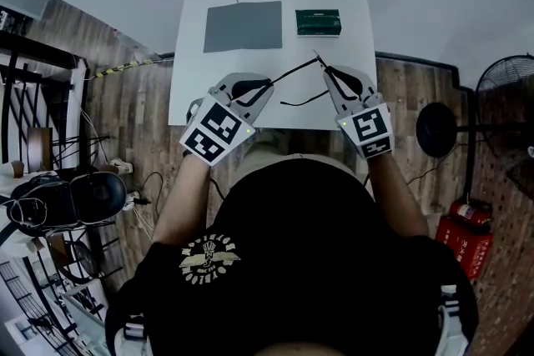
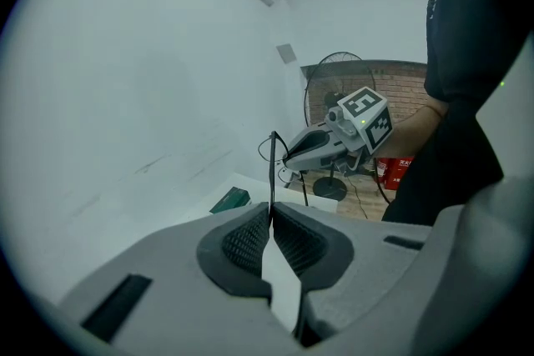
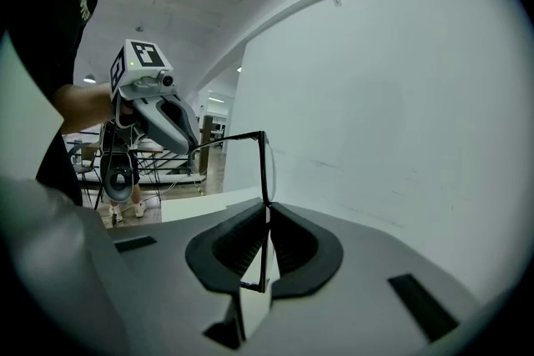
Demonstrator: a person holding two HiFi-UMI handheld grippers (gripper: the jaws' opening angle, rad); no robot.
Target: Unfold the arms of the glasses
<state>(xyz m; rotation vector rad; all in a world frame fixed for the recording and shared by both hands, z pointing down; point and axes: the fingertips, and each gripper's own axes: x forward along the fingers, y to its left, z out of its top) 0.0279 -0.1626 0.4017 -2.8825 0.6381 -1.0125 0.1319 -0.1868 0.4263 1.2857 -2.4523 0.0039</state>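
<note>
Thin black-framed glasses [image 1: 293, 72] hang in the air over the front of the white table [image 1: 190, 87], stretched between my two grippers. My left gripper [image 1: 265, 84] is shut on the tip of one arm, a thin black rod rising out of its pads [image 2: 271, 167]. My right gripper [image 1: 329, 71] is shut on the front frame, whose rim and lens [image 3: 264, 158] stand upright between its jaws. That arm runs from the frame across to the left gripper [image 3: 171, 119], swung out from the front. The other arm [image 1: 304, 102] hangs loose below.
A grey mat [image 1: 244, 27] and a green box [image 1: 318, 22] lie at the back of the table. A fan [image 1: 509, 83] and a red fire extinguisher [image 1: 464, 243] stand on the wooden floor to the right, chairs and cables to the left.
</note>
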